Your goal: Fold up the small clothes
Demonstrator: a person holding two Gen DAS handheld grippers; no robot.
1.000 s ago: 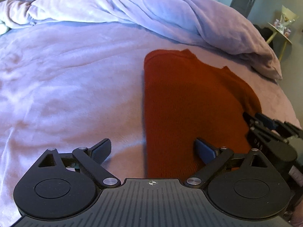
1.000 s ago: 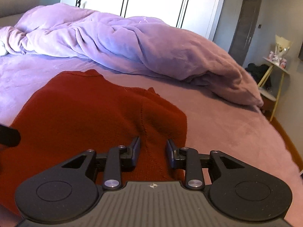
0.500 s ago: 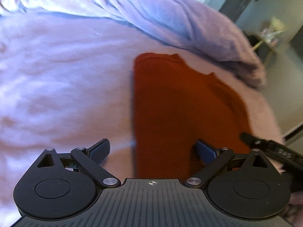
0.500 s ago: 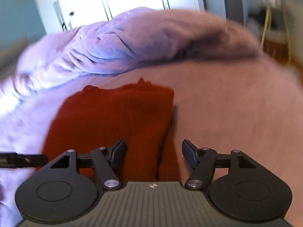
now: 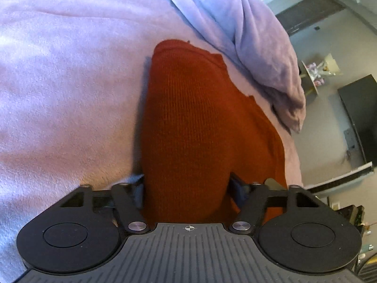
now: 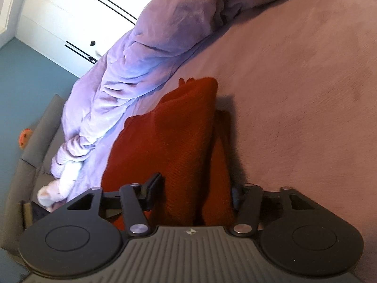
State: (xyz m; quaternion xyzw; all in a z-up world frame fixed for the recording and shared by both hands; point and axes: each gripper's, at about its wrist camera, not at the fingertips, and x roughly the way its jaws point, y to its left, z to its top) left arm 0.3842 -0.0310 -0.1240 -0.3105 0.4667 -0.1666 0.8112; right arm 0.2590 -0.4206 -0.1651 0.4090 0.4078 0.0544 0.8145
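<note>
Two claws work one rust-red knitted garment [image 5: 200, 122] on a bed covered in a lilac fleece blanket [image 5: 66, 89]. Seen from my left wrist, the garment lies folded into a long band that runs from the upper middle of the frame down to the lower middle, where it passes between the fingers of my left claw [image 5: 188, 192]. Those jaws are closing, with the near end of the cloth bunched between them; the left pad [image 5: 139, 188] sits at the garment's left edge and the right pad is tucked against its right side, so the cloth looks pinched, though the contact itself is partly hidden by the knit.

From my right wrist, the same garment [image 6: 179, 136] fills the centre of the frame, its far end reaching toward the upper middle and a second, thinner layer showing along its right edge. My right claw [image 6: 196, 193] straddles the near end: its jaws are closing too, with the fabric between them. The left finger [image 6: 150, 192] stands just beside the cloth with a sliver of shadow showing, and the right finger is half buried behind the fold, so I cannot tell whether this pair is pressing yet.

A rumpled lilac duvet [image 6: 132, 66] is heaped across the upper left of that frame, beyond the garment, with white wardrobe doors [image 6: 61, 23] behind it.
</note>
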